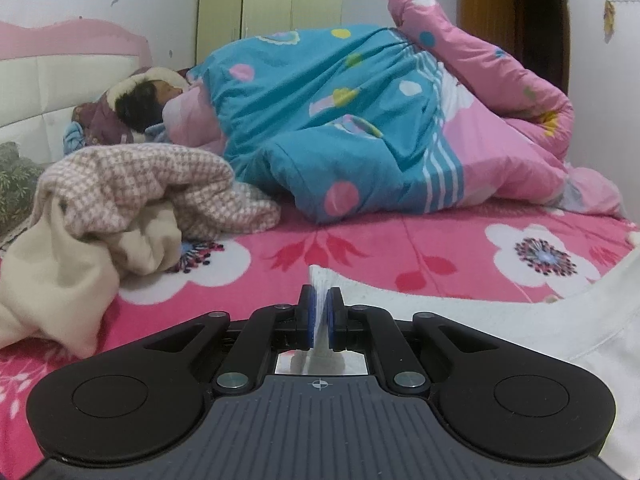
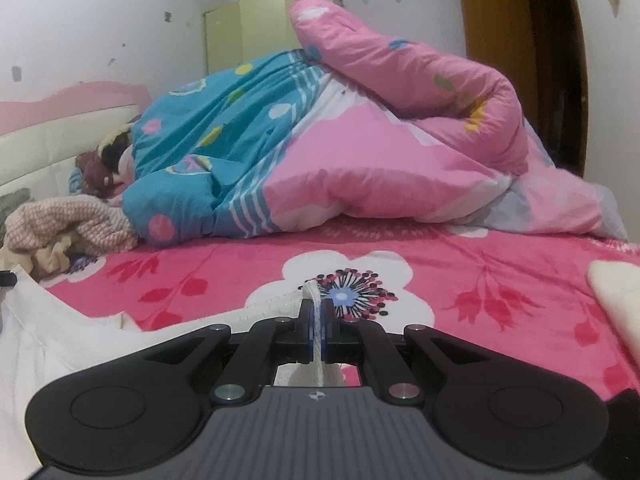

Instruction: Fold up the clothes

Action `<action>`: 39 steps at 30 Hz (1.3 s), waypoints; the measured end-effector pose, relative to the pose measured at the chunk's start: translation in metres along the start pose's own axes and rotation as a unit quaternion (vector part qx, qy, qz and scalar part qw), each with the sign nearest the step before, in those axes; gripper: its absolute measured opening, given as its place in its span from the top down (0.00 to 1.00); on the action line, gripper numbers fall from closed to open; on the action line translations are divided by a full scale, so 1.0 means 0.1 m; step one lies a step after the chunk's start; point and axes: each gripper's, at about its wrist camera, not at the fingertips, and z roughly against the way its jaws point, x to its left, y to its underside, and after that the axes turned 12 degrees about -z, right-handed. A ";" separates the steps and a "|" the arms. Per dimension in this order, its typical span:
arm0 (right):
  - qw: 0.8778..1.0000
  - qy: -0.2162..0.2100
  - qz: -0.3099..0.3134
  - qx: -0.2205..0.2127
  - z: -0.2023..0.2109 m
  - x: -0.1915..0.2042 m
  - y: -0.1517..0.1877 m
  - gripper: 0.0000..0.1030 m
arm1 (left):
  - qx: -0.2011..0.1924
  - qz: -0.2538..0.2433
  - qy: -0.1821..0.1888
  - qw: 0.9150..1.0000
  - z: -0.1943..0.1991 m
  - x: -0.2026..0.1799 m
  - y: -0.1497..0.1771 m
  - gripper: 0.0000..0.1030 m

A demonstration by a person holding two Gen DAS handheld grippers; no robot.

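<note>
A white garment lies on the pink flowered bed sheet, spreading to the lower right in the left wrist view. My left gripper is shut on a ribbed edge of it, and the cloth stands up between the blue pads. In the right wrist view the same white garment spreads to the lower left. My right gripper is shut on another ribbed edge, with white fabric pinched between its pads. The cloth hangs taut from both grips just above the sheet.
A heaped blue and pink quilt fills the back of the bed, with a person lying under it near the headboard. A checked pink blanket and cream cloth lie at the left. A cream object sits at the right edge.
</note>
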 end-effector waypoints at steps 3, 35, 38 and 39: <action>1.000 0.012 -0.011 0.017 -0.24 -0.09 0.04 0.98 | 0.017 -0.001 -0.003 1.000 -0.26 -0.03 0.03 0.96; 0.996 0.042 -0.046 0.069 -1.09 -0.46 0.31 0.98 | 0.078 -0.004 0.007 0.997 -1.09 -0.02 0.16 0.95; 0.993 0.054 -0.039 0.093 -1.19 -0.45 0.40 0.96 | 0.104 0.008 0.015 0.994 -1.17 0.00 0.19 0.89; 0.993 0.058 -0.037 0.092 -1.18 -0.43 0.39 0.94 | 0.104 0.012 0.012 0.994 -1.14 0.02 0.17 0.84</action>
